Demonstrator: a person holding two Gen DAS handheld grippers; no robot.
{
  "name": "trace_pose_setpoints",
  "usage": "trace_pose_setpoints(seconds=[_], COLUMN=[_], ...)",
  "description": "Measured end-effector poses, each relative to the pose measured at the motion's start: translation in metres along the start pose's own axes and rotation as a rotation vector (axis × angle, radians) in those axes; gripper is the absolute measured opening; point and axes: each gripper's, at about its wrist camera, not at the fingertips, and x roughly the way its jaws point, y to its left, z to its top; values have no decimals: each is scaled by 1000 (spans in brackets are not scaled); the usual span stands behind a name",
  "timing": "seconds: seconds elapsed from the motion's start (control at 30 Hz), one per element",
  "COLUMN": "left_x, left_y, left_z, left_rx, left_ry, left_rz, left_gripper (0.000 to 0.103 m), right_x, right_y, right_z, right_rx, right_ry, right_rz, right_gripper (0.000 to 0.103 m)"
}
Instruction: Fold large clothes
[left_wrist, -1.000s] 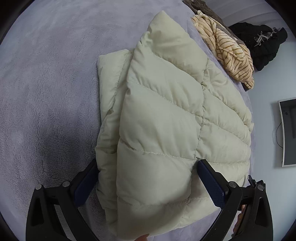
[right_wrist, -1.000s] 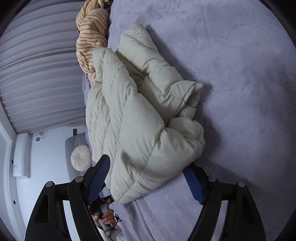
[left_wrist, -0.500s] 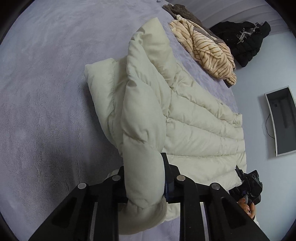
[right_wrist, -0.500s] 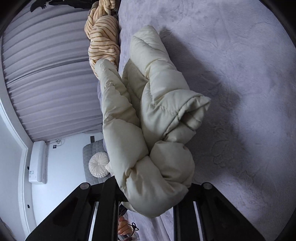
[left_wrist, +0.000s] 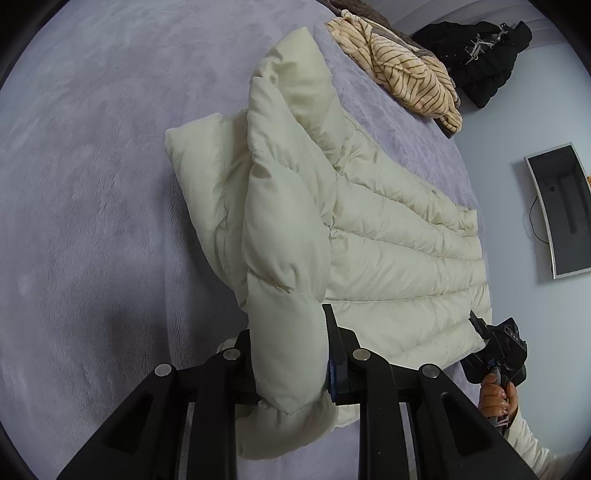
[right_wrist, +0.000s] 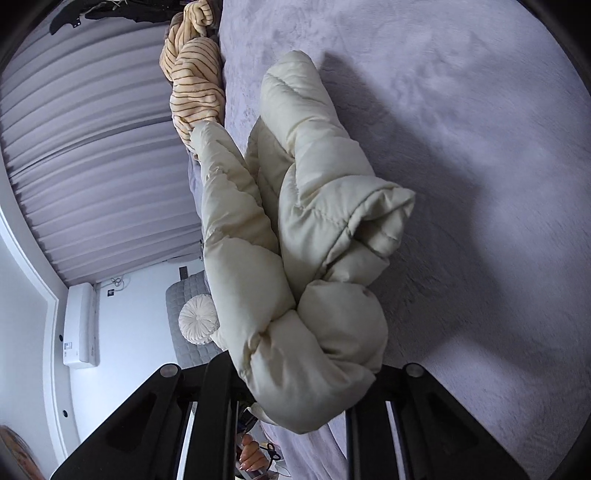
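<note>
A: Jacket (left_wrist: 388, 236), cream quilted puffer, lies partly folded on the lilac plush bedspread (left_wrist: 92, 184); its near edge is raised off the bed. Where do the tools grip it?

B: Left gripper (left_wrist: 291, 365) has its fingers clamped on a bunched, padded end of the jacket. In the right wrist view, the right gripper (right_wrist: 306, 391) is likewise pinched shut on a thick roll of padding at the opposite near corner.

A: Step in hand?

B: Probably carrying the near edge over the body toward the far end to halve the length. To do it well, both corners should travel level and together, so the fold line runs straight across the quilting.

A: Handling notes?

B: Down filling springs back, so the layer likely needs laying flat and pressing before release. Slick shell fabric may slip from a shallow pinch; the deep bite seen here looks sound.

A: Surroundings?

B: Striped beige garment (left_wrist: 402, 70) and a black coat (left_wrist: 480, 62) sit at the far bed edge, apart from the jacket; the fold should stop short of them.
</note>
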Motion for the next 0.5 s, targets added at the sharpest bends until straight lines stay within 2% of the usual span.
trace_pose_setpoints(seconds=[0.03,0.07,0.13,0.27,0.37,0.4,0.43,0.47,0.5], left_x=[1,4,2,-29,-59,-65,-68,-68,-66], left_y=[1,1,1,5,2,-1,-6,-12,-17], left_z=[-5,-7,-8,-7,1,4,11,16,21], left_rx=[-2,-6,-16,-3,28,39,52,73,94], left_ry=[-1,2,-12,-92,-177,-193,-203,-206,-205], left_rz=[27,56,123,154,182,185,179,170,166], left_gripper=[27,38,51,51,51,51,51,51,51], right_x=[-3,-4,-6,-22,-51,-59,-65,-67,-65], right_y=[-4,-8,-15,-8,13,23,36,49,62], right_z=[-3,-4,-4,-3,-6,-7,-8,-8,-6], right_rx=[2,5,13,-29,-146,-204,-268,-331,-385], right_ry=[3,8,18,1,-72,-107,-139,-156,-157], right_rz=[-14,-37,-91,-219,-368,-422,-465,-489,-496], right_gripper=[17,19,27,55,55,55,45,23,15])
